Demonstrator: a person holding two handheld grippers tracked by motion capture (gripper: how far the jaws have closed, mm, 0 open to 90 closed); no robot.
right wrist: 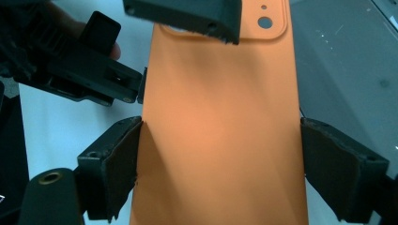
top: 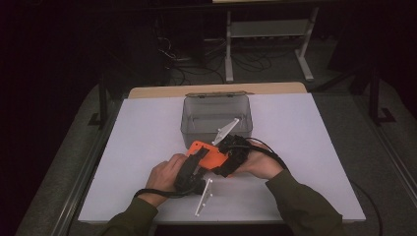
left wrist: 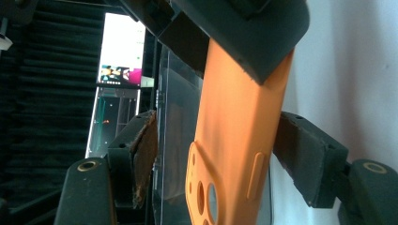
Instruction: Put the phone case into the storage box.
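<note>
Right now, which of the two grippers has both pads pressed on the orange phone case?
The right gripper: both pads press the orange phone case. The left gripper straddles it, with a gap at one pad.

We cannot read any words, numbers or signs here. The orange phone case (right wrist: 220, 122) has a plain back with no name or logo on it that we can see. The clear box (top: 217, 118) near the far edge of the worktop (top: 147, 147) has no label we can make out. In the left gripper view, a bright screen (left wrist: 123, 51) glows far off in the dark room, but its colourful patches are too small and blurry for us to read anything.
</note>
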